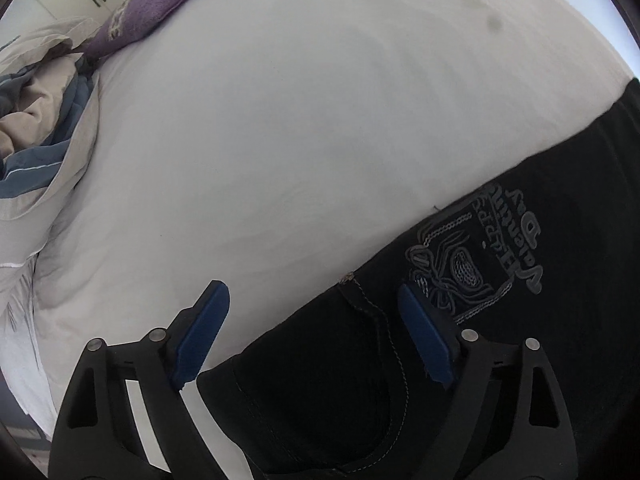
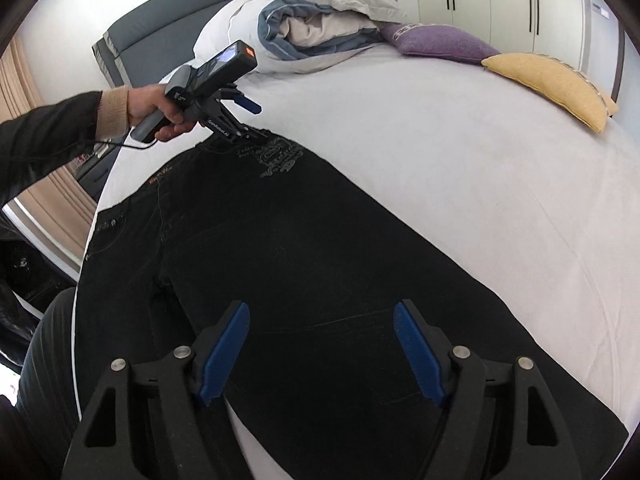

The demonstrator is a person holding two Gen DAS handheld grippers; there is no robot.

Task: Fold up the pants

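Observation:
Black pants lie flat on a white bed, waistband toward the near left edge, legs running to the lower right. A grey embroidered design marks the hip. My left gripper is open, its blue pads astride the waistband's far corner near a pocket seam; it also shows in the right wrist view, held by a hand. My right gripper is open, low over the leg section of the pants, holding nothing.
The white bed sheet stretches beyond the pants. A rolled grey-blue duvet lies at the headboard, with a purple cushion and a yellow cushion beside it. The person's legs stand at the bed's left edge.

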